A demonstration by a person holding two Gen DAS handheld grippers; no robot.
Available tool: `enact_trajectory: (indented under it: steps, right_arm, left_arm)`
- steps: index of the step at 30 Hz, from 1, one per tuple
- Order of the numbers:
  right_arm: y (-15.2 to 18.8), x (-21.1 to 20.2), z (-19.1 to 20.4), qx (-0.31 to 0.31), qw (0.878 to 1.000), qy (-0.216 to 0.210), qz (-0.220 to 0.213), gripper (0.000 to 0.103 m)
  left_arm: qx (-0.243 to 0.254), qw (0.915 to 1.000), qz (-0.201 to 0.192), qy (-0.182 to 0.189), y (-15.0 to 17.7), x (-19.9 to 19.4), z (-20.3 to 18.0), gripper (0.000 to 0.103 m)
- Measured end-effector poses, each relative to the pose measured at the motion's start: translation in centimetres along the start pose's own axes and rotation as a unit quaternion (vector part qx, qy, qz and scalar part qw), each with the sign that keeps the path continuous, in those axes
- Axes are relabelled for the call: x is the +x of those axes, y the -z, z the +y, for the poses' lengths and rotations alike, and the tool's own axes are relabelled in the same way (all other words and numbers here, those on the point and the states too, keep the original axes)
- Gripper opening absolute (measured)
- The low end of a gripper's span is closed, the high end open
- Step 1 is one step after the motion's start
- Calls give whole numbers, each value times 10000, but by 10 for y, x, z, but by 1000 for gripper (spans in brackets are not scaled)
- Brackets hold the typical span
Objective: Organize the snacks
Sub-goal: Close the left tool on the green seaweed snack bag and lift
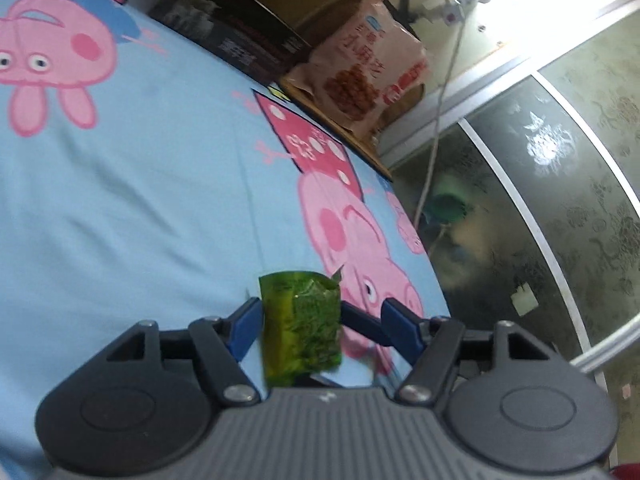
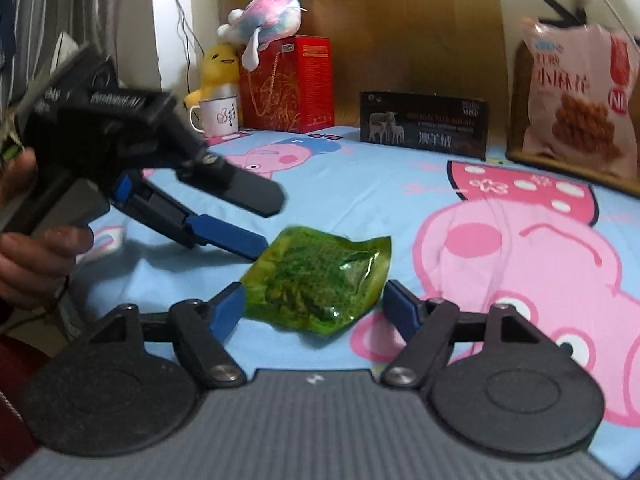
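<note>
A small green snack packet (image 2: 316,280) lies on the light-blue cartoon bed sheet (image 2: 360,184). My right gripper (image 2: 314,300) stands open around it, with its left fingertip at the packet's edge and its right fingertip a little clear. My left gripper (image 2: 270,226) comes in from the left, held by a hand (image 2: 36,256). Its jaws are apart, and its lower blue finger (image 2: 228,238) meets the packet's left corner. In the left wrist view the packet (image 1: 300,328) sits between the spread fingers of the left gripper (image 1: 322,308), unpinched. A large pink snack bag (image 2: 576,104) leans at the back right.
Along the wooden headboard stand a black box (image 2: 424,124), a red box (image 2: 288,84) with plush toys on it, and a white mug (image 2: 218,114). The left wrist view shows the pink bag (image 1: 360,76), the bed's right edge and a patterned glass door (image 1: 540,200).
</note>
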State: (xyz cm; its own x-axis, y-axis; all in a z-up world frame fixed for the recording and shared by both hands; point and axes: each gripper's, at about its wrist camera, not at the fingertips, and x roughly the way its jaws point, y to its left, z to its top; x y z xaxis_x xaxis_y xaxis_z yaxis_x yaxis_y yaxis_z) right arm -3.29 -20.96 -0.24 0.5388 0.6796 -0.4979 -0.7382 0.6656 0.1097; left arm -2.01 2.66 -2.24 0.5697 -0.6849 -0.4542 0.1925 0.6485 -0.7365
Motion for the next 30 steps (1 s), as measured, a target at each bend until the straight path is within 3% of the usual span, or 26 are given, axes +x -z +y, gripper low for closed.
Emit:
enact_trajectory:
  steps: [4, 7, 8, 9, 14, 22, 30]
  right_arm:
    - [3, -3, 0, -1, 9999, 18, -106, 62]
    - [4, -5, -2, 78, 9998, 61, -151, 57]
    - [3, -6, -3, 137, 9998, 53, -157, 56]
    - [3, -7, -6, 204, 9997, 37, -160, 55]
    - [5, -12, -2, 383, 9992, -34, -144, 52]
    - [10, -18, 2, 455, 9988, -136, -132, 52]
    - [10, -19, 2, 464, 9986, -202, -135, 53]
  left_arm:
    - [168, 9998, 50, -50, 4, 5, -5, 59]
    - [187, 9996, 37, -216, 3, 4, -3, 39]
    - [164, 9994, 48, -291, 3, 3, -1, 27]
    - [144, 9993, 63, -337, 2, 2, 1, 25]
    - [35, 9997, 156, -160, 8, 0, 4, 24]
    - [172, 9994, 112, -288, 20, -2, -5, 25]
    - [363, 9989, 86, -272, 24, -3, -11, 39]
